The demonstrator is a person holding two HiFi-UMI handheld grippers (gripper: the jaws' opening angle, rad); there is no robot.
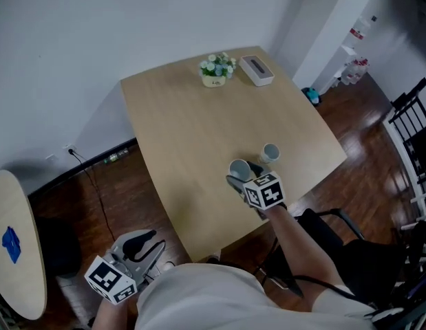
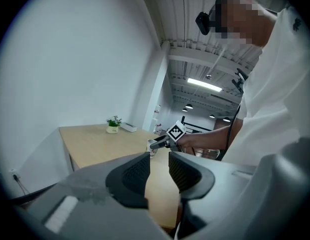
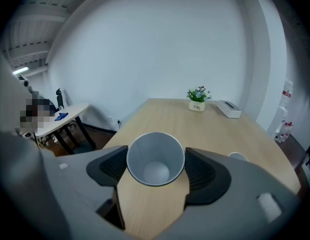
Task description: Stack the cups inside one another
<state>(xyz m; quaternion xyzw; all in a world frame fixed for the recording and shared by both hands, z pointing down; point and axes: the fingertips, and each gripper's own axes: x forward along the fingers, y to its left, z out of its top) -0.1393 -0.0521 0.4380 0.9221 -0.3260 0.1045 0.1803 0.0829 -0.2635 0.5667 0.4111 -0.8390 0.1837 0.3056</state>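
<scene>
The right claw (image 1: pixel 238 179) gripped an upright white paper cup (image 3: pixel 155 156) near the pale wooden table's (image 1: pixel 192 115) front edge, the second white paper cup (image 1: pixel 270 153) standing just beyond it rightward, while the left claw (image 2: pixel 159 171) hung parted, empty, well off the table.

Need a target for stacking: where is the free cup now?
In the head view the free cup stands on the table near its right edge, just right of the gripped cup in the right tongs.
</scene>
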